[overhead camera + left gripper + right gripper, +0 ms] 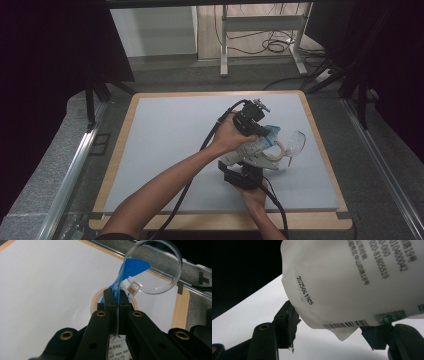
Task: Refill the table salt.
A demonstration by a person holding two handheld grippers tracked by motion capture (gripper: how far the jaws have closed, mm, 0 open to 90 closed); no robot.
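1. We hold a white bag (248, 149) between both tongs, over the right part of the table (165, 140).
2. Our left tongs (115, 298) are closed tight on the bag's blue top edge (130, 268); in the left gripper view the blue strip rises from between the pressed jaws.
3. Our right tongs (329, 325) grip the bag's lower end: in the right gripper view the printed white body sits between the two jaws, one at each side, and bulges over them.
4. Just beyond the left tongs lies a jar mouth (98, 296), a tan ring directly behind the jaws; its clear lid (156, 267) hangs open on a hinge, above and to the right of the blue edge.
5. We judge the step in hand to be bringing the bag's opened top to the jar for pouring. Whether anything flows yet we cannot tell.
6. The next move calls for the right tongs to lift the bag's bottom while the left tongs keep the blue edge over the ring.
7. The risk, as we see it: the soft bag sags between the two grips and spills beside the ring.
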